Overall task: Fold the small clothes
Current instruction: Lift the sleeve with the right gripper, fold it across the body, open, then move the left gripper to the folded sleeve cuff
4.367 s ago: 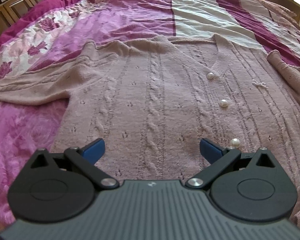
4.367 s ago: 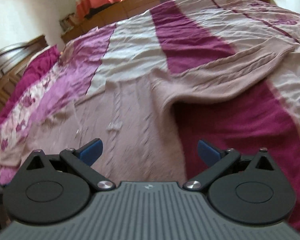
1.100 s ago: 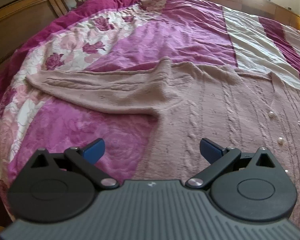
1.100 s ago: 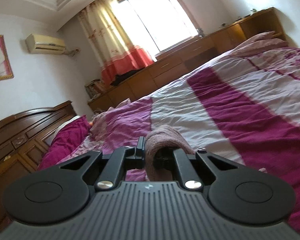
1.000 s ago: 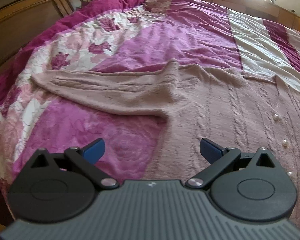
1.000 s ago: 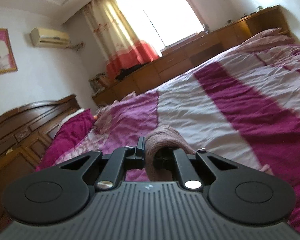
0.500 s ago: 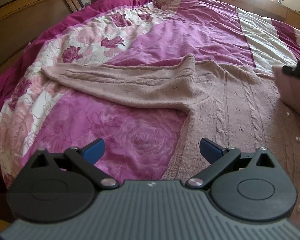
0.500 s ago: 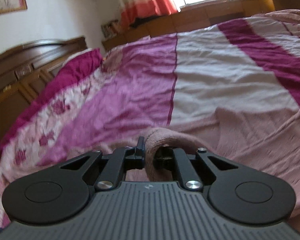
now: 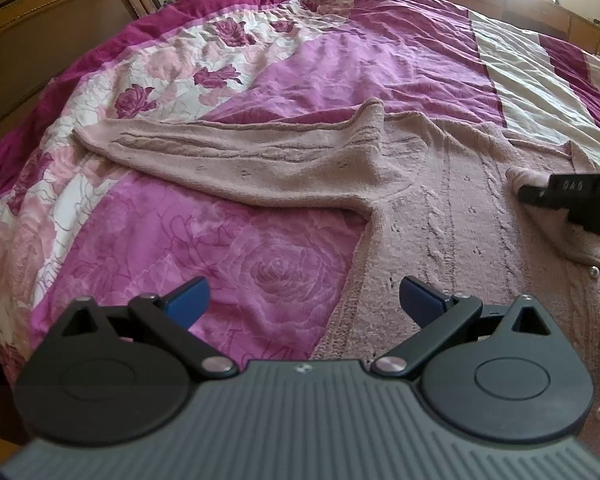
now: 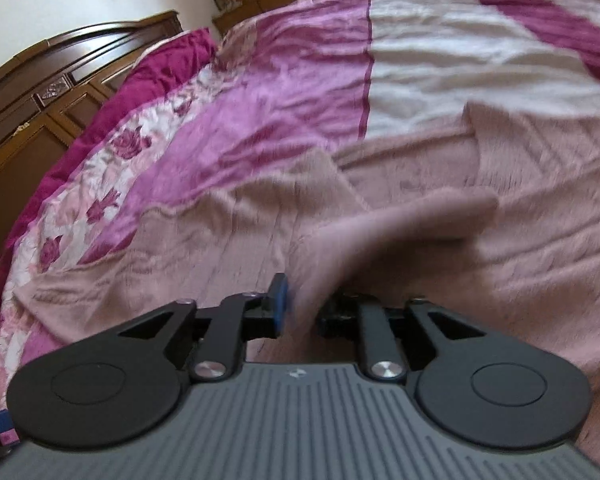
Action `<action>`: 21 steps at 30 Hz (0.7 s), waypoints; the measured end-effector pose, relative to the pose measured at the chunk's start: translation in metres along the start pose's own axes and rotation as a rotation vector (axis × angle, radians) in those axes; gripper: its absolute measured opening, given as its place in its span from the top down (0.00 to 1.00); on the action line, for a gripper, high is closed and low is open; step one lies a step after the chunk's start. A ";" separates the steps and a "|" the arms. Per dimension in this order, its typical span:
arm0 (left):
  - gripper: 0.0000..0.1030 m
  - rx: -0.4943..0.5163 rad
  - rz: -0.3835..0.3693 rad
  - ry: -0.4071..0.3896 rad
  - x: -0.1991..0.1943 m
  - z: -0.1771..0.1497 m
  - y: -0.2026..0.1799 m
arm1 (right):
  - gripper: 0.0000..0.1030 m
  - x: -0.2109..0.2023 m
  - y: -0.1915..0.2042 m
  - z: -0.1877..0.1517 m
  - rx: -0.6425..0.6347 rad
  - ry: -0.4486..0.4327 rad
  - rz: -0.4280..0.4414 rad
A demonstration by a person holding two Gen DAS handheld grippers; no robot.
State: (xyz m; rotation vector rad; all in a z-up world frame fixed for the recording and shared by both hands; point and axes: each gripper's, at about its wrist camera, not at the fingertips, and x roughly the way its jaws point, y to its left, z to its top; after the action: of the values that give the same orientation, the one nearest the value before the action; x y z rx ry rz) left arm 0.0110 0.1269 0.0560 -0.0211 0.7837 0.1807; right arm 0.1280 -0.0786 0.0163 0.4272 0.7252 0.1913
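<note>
Careful: your right gripper (image 10: 300, 304) had just been opening around the sleeve (image 10: 400, 220), left gripper (image 9: 302, 300) wide and empty, so the cuff could have snagged and undone the fold on the cardigan (image 9: 460, 240).

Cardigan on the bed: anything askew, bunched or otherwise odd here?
Nothing damaged. The cardigan is mid-fold: one sleeve still lies spread across the bedspread, while the other sleeve drapes between the just-opening jaws of the right gripper.
</note>
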 end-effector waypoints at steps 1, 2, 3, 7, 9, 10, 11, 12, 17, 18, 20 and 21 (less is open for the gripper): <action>0.00 0.002 -0.002 -0.002 -0.001 0.000 -0.001 | 0.62 -0.002 0.000 -0.002 0.005 0.004 0.016; 0.00 0.006 -0.004 -0.004 -0.001 0.001 -0.002 | 0.57 -0.004 0.000 -0.004 0.008 0.006 0.033; 0.00 0.009 -0.006 -0.007 -0.002 0.002 -0.003 | 0.49 -0.007 0.001 -0.005 0.006 0.008 0.047; 0.00 0.020 -0.019 -0.021 -0.005 0.006 -0.009 | 0.39 -0.028 0.004 -0.006 -0.016 0.018 0.080; 0.00 0.029 -0.028 -0.030 -0.007 0.009 -0.013 | 0.38 -0.042 0.001 -0.006 -0.016 0.010 0.081; 0.00 0.037 -0.033 -0.035 -0.007 0.010 -0.017 | 0.37 -0.049 -0.001 -0.005 -0.014 0.006 0.082; 0.00 0.043 -0.037 -0.038 -0.007 0.011 -0.019 | 0.36 -0.057 -0.003 -0.004 -0.011 0.003 0.080; 0.00 0.049 -0.043 -0.041 -0.008 0.012 -0.022 | 0.35 -0.066 -0.006 -0.003 -0.008 -0.003 0.075; 0.00 0.088 -0.073 -0.060 -0.009 0.018 -0.041 | 0.32 -0.104 -0.027 0.000 -0.010 -0.054 0.016; 0.00 0.097 -0.079 -0.064 -0.009 0.019 -0.045 | 0.32 -0.111 -0.032 0.001 -0.014 -0.065 -0.006; 0.00 0.119 -0.091 -0.078 -0.010 0.022 -0.054 | 0.32 -0.122 -0.043 0.001 -0.021 -0.083 -0.056; 0.00 0.128 -0.096 -0.084 -0.010 0.024 -0.058 | 0.31 -0.127 -0.049 0.000 -0.021 -0.093 -0.086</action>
State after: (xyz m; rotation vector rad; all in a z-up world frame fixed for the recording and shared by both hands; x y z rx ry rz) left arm 0.0307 0.0699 0.0774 0.0696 0.7073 0.0397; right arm 0.0357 -0.1622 0.0709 0.3816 0.6485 0.0974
